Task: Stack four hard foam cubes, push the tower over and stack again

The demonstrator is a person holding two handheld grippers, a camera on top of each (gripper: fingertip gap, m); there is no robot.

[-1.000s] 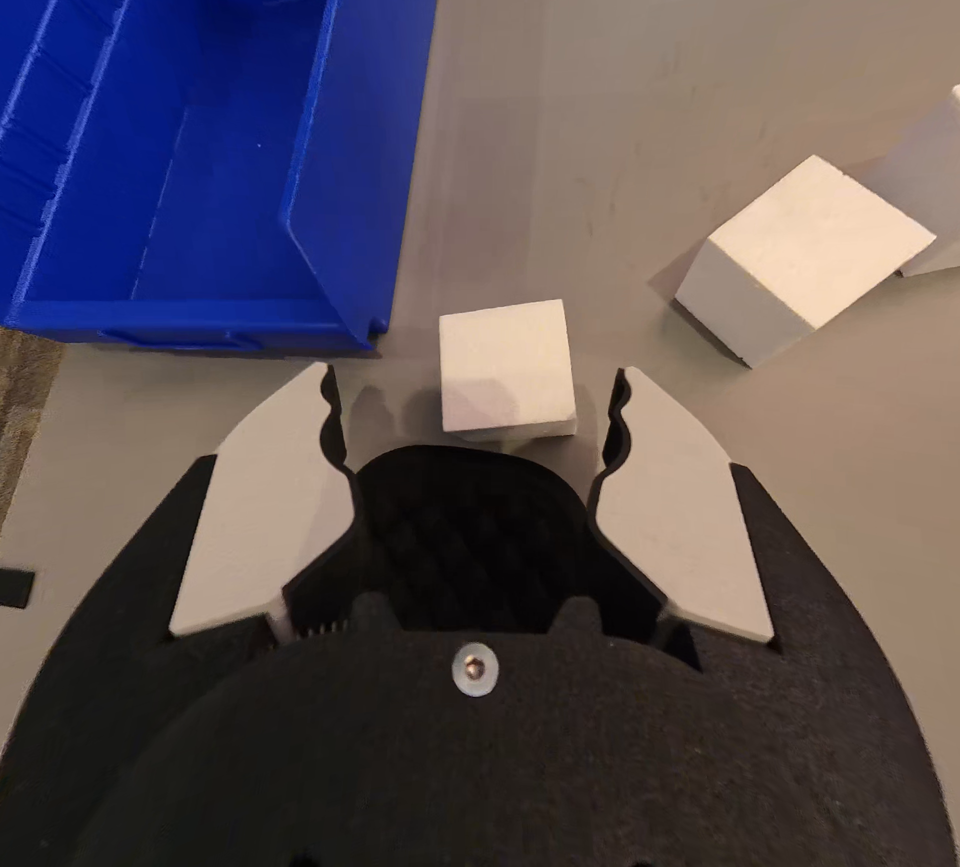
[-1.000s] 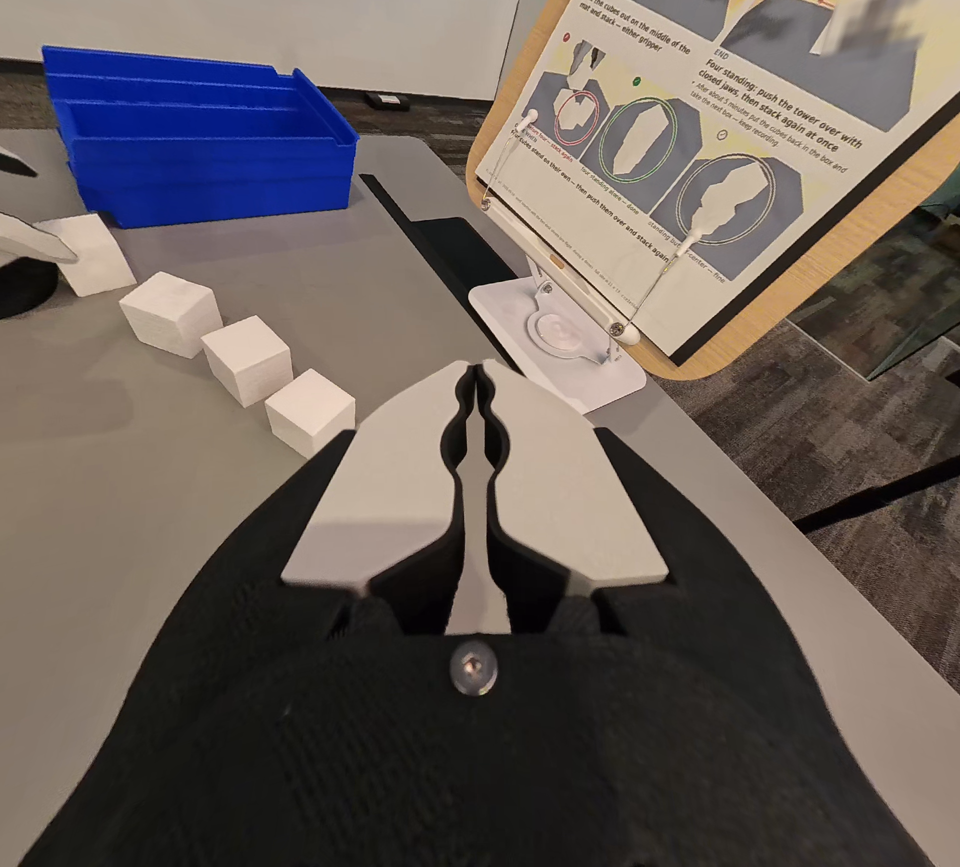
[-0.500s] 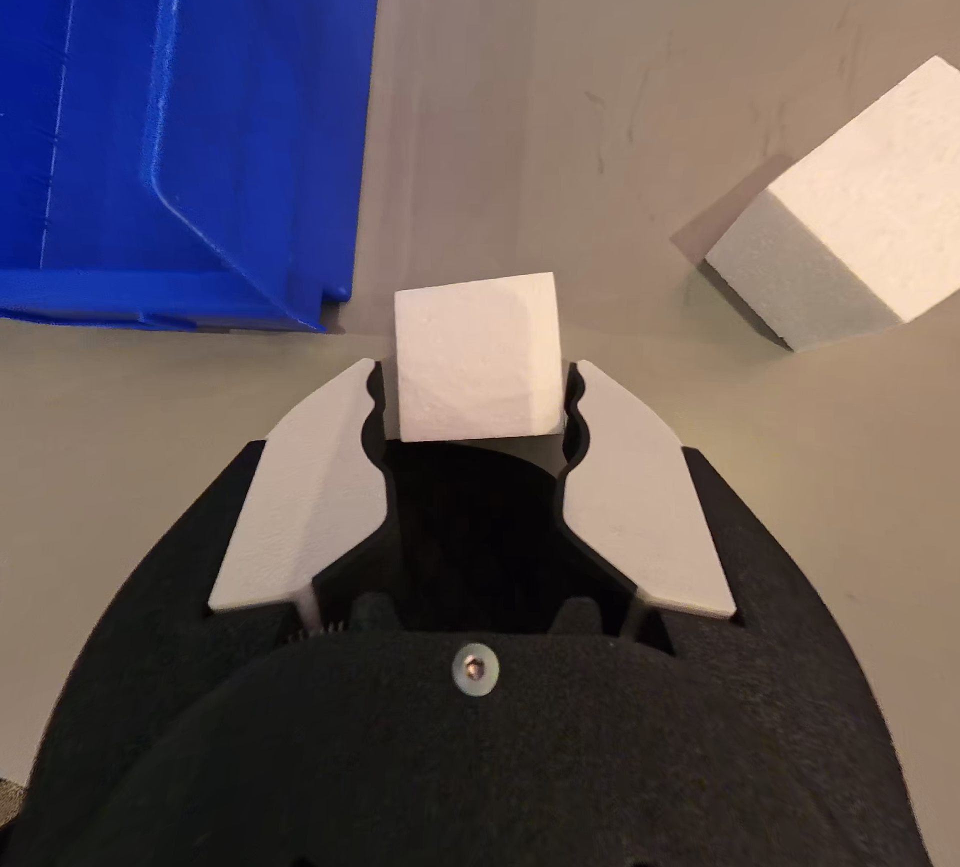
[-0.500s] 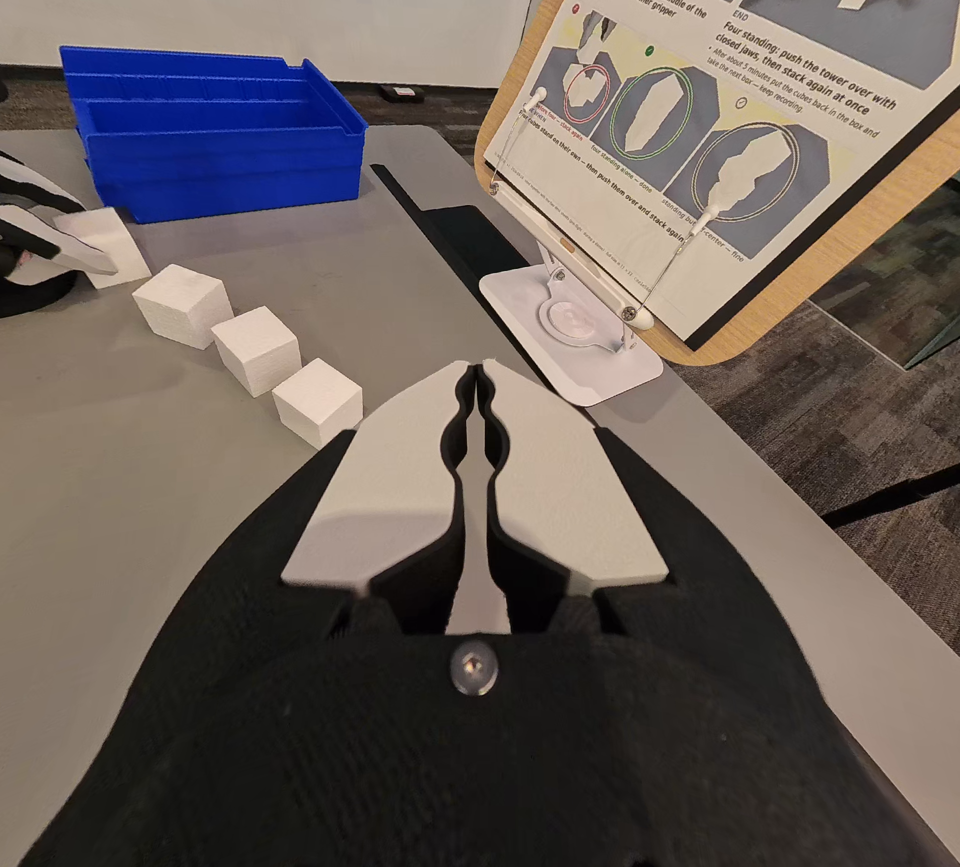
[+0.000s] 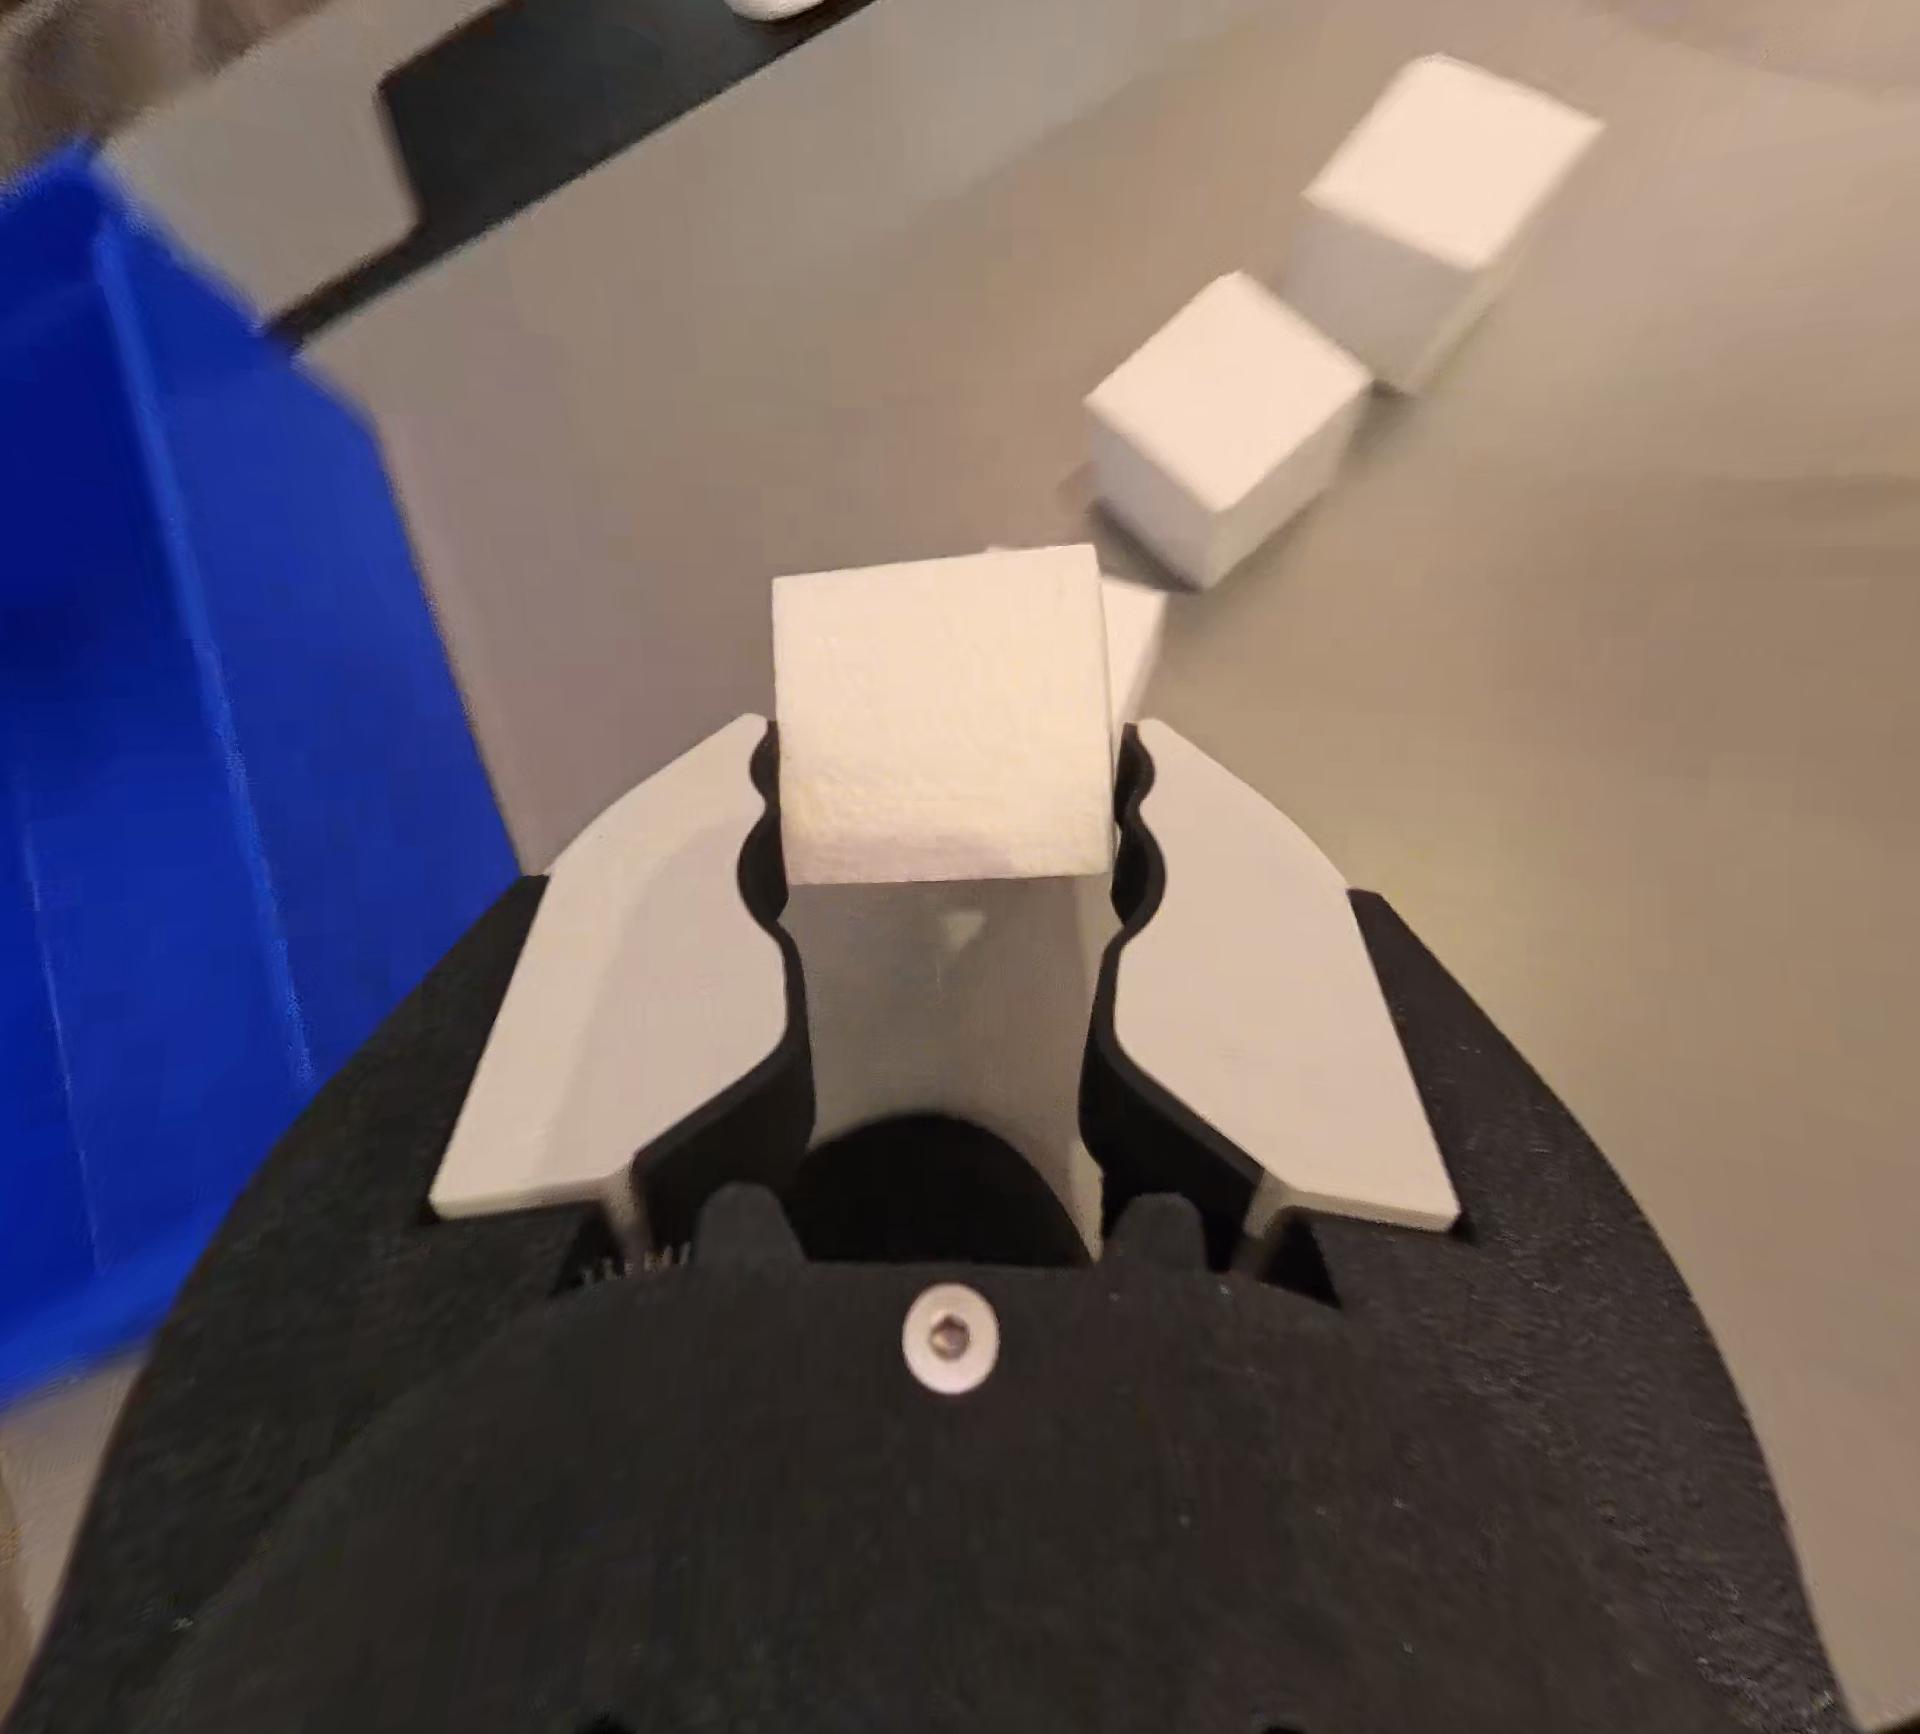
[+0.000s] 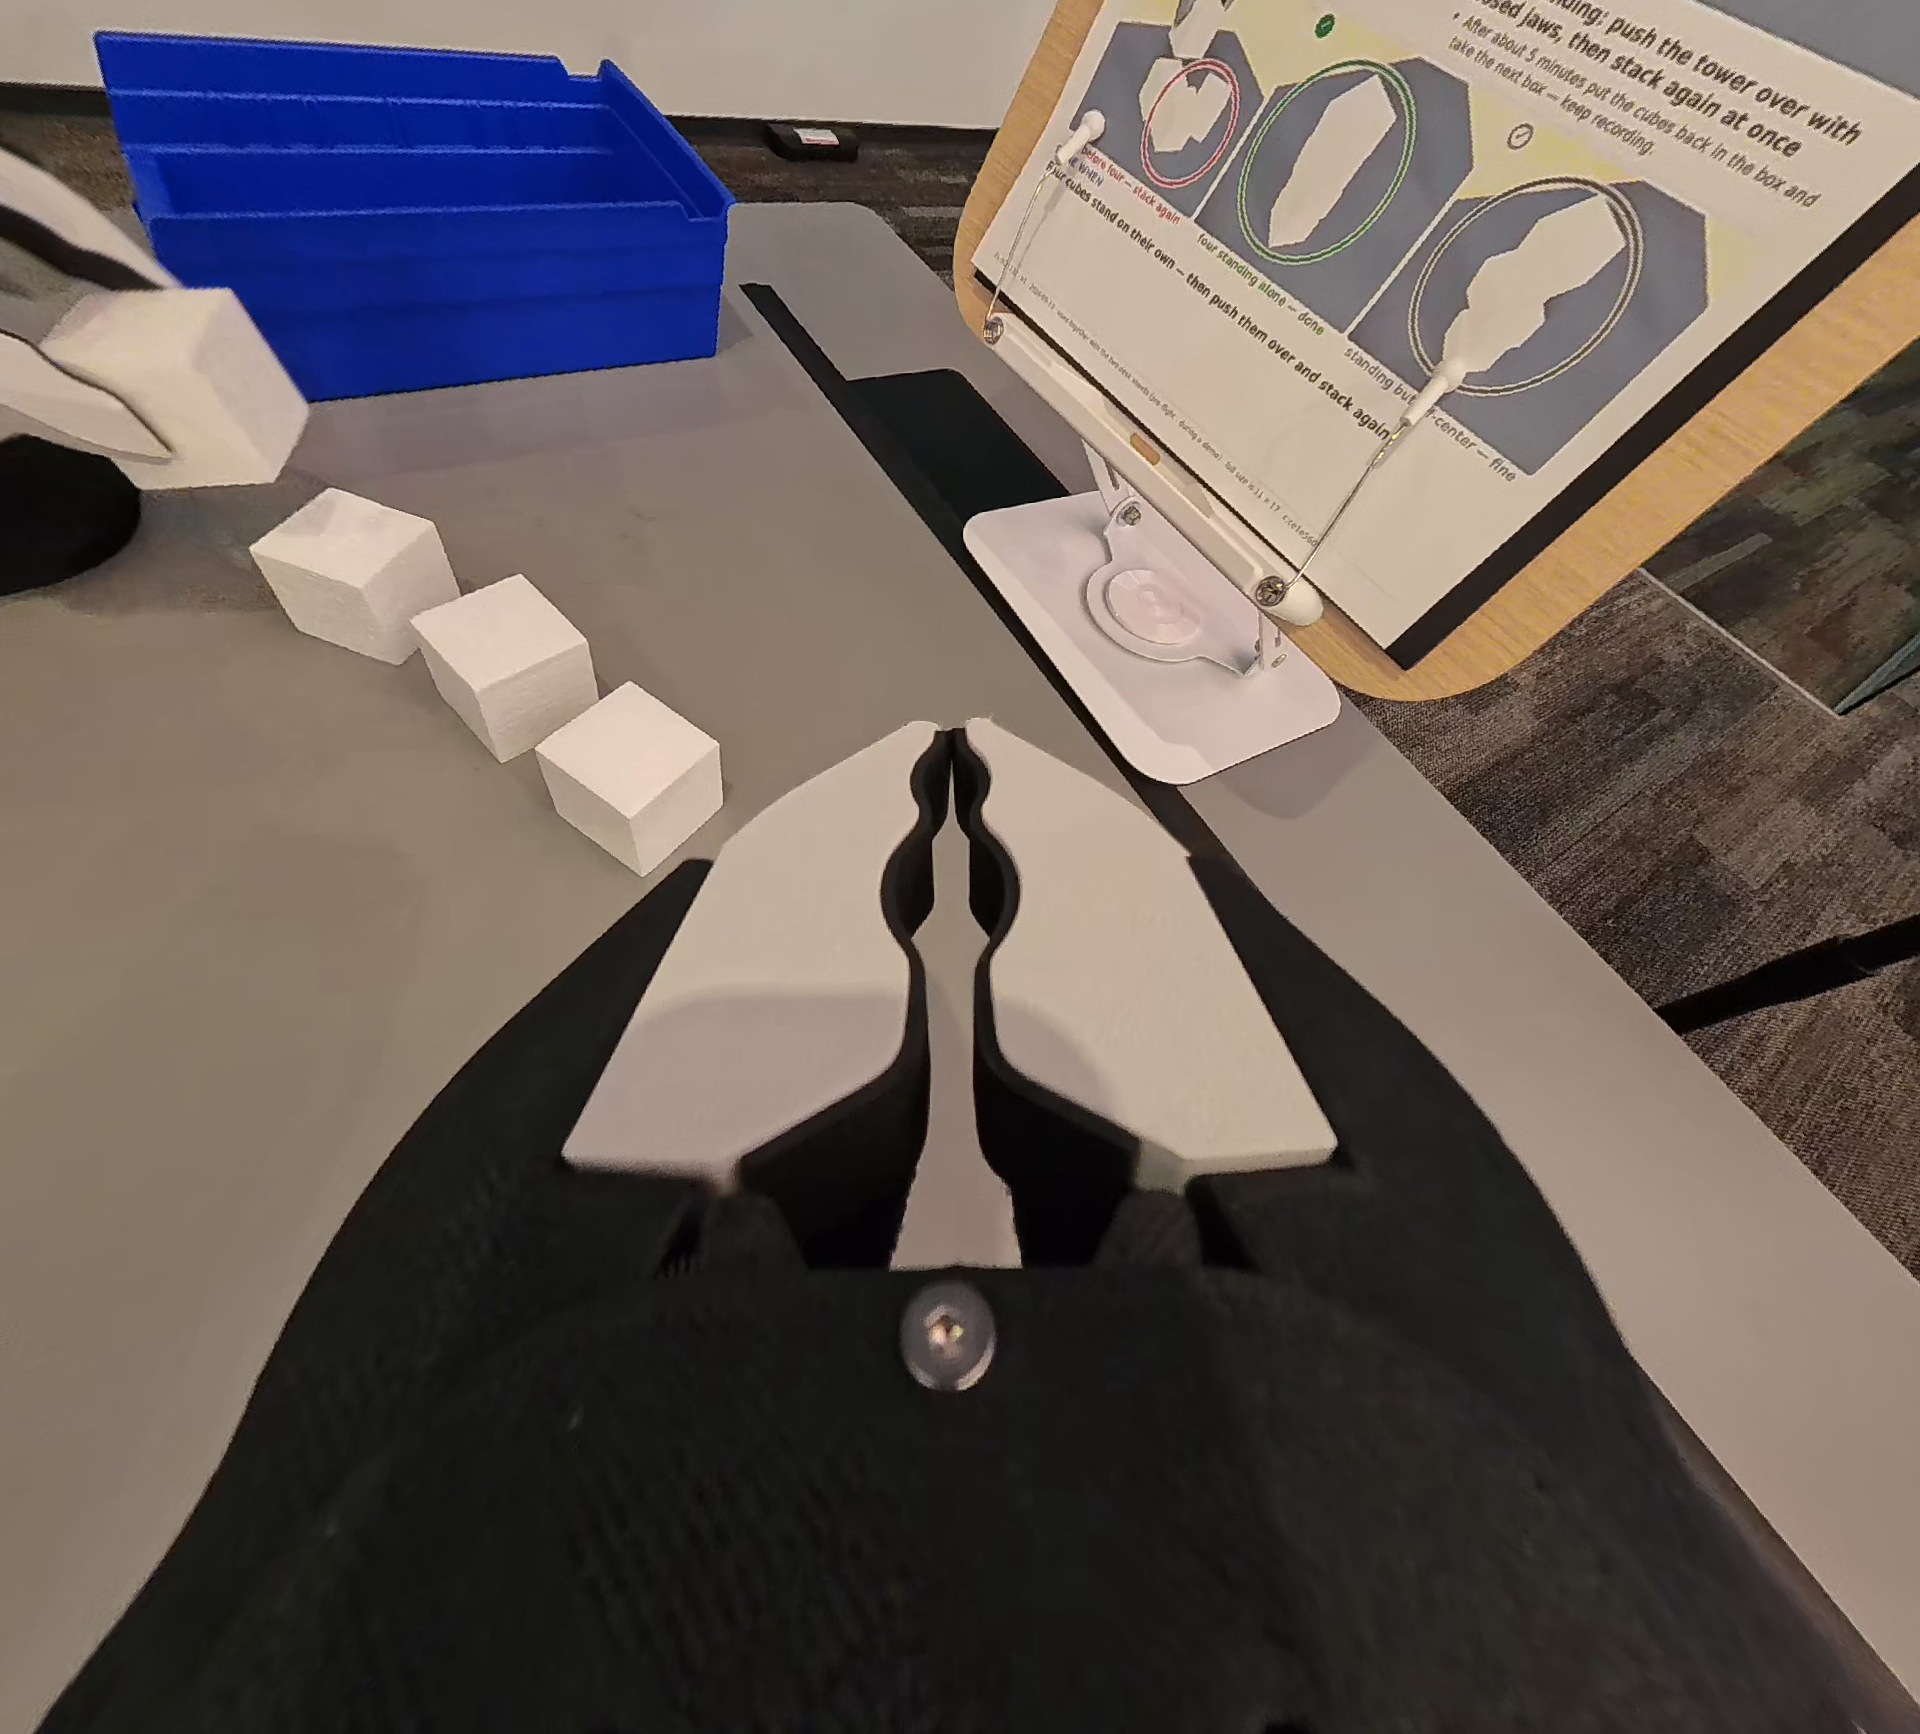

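**One cube up, three waiting on the desk**

The grey desk (image 6: 260, 1009) is the biggest thing. The blue bin (image 6: 416, 230) sits at its far left, and the picture board (image 6: 1455, 178) stands at the far right.

My left gripper (image 5: 943, 754) squeezes one white foam cube (image 5: 940, 718) and holds it above the desk. My right gripper (image 6: 954, 734) is pinched together with nothing in it, low over the near desk.

Three cubes lie in a touching row: the far cube (image 6: 353, 572), the middle cube (image 6: 506, 666) and the near cube (image 6: 631, 775).

I only pinch the near part of my cube, so I think it could tip or slip. If I set it down crooked, it could knock the row.

My right view shows all three cubes and the board. My left view shows my grip up close, but my held cube hides most of one cube.
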